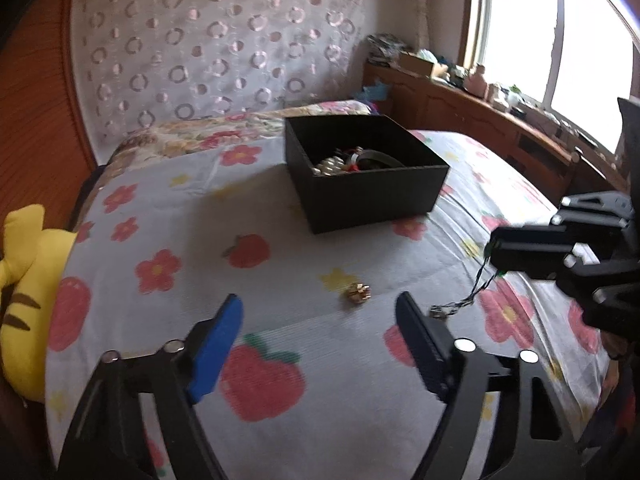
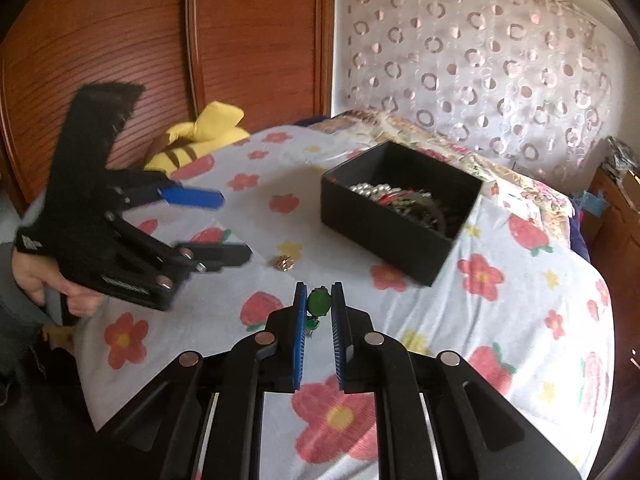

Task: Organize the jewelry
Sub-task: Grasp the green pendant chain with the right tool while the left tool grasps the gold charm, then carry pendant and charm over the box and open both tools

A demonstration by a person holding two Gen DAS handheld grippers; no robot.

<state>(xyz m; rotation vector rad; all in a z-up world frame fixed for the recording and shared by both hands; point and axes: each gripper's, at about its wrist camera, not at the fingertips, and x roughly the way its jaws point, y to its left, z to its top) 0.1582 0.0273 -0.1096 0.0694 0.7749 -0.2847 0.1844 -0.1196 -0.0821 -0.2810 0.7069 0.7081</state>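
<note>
The right gripper [image 2: 317, 300] has its jaws clamped on a green bead piece [image 2: 319, 301], pinched near the tips, so that its thin dark chain [image 1: 476, 286] hangs free below. In the left wrist view the chain trails down from the right gripper [image 1: 494, 249] to the bed [image 1: 280, 216], and its small end charm [image 1: 437, 312] seems to lie on the sheet. Holding it by the bead looks like a way to lift the whole strand clear without tangling it.

The left gripper [image 1: 318, 332] has its jaws apart with nothing between them. It points at a small gold ornament [image 1: 357, 293] lying loose on the flowered sheet near the front edge of the bed, roughly midway along it. The jaws straddle that line of approach, so this is probably the next piece to be picked up, though they do not reach it yet.

The black box [image 1: 372, 196] sits further in, towards the middle of the bed on the headboard side. It is open-topped and already holds a heap of pearls, red bits and a bangle [image 1: 352, 160], so it serves as the collecting place. Both loose pieces lie between the person and the box, a short carry away. A yellow plush toy [image 1: 24, 280] rests at the left edge of the bed, well apart from the work
</note>
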